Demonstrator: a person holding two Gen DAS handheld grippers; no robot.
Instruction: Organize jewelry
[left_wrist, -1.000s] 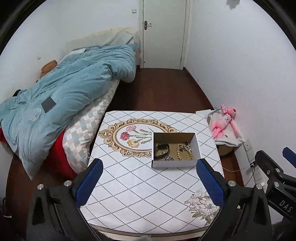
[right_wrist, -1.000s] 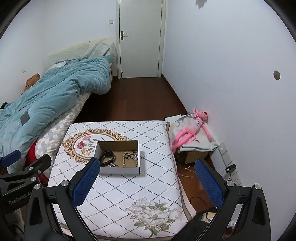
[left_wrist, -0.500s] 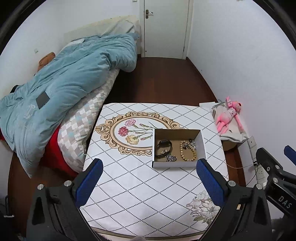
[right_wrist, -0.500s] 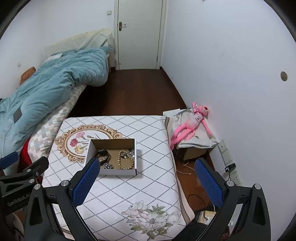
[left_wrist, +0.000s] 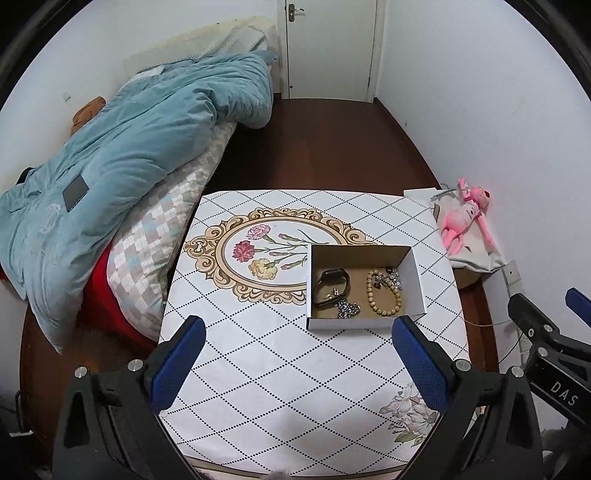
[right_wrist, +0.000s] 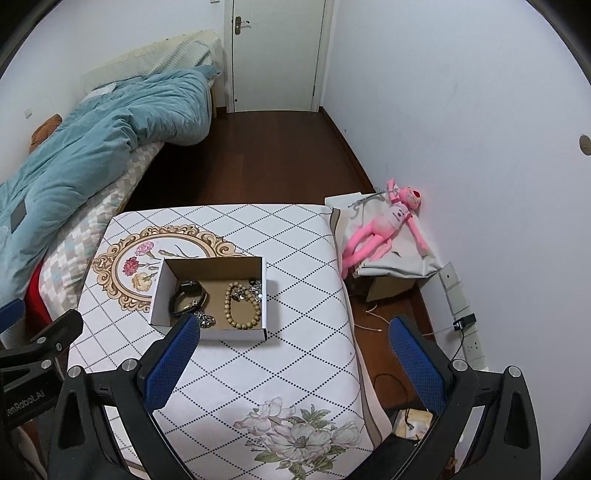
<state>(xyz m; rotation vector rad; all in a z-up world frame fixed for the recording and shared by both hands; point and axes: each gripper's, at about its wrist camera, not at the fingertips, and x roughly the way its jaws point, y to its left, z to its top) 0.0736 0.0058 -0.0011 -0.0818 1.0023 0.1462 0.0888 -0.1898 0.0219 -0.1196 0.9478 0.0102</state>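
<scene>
An open white cardboard box (left_wrist: 364, 323) stands on the patterned table (left_wrist: 280, 369); it also shows in the right wrist view (right_wrist: 236, 334). Inside lie a black watch band (left_wrist: 331, 288), a wooden bead bracelet (left_wrist: 384, 297), a silver chain (left_wrist: 347, 309) and a sparkly piece (left_wrist: 389, 277). In the right wrist view I see the band (right_wrist: 188, 297) and beads (right_wrist: 242, 308) too. My left gripper (left_wrist: 295, 360) is open and empty, above the table in front of the box. My right gripper (right_wrist: 291, 356) is open and empty, to the right of the box.
A bed with a blue duvet (left_wrist: 122, 162) runs along the left. A pink plush toy (right_wrist: 384, 225) lies on a covered box right of the table. A wall socket strip (right_wrist: 460, 310) and cables are on the right. A door (right_wrist: 277, 55) is at the back.
Both grippers have tilted down and moved closer to the table, so the box appears larger and nearer. The jaws stayed open.
</scene>
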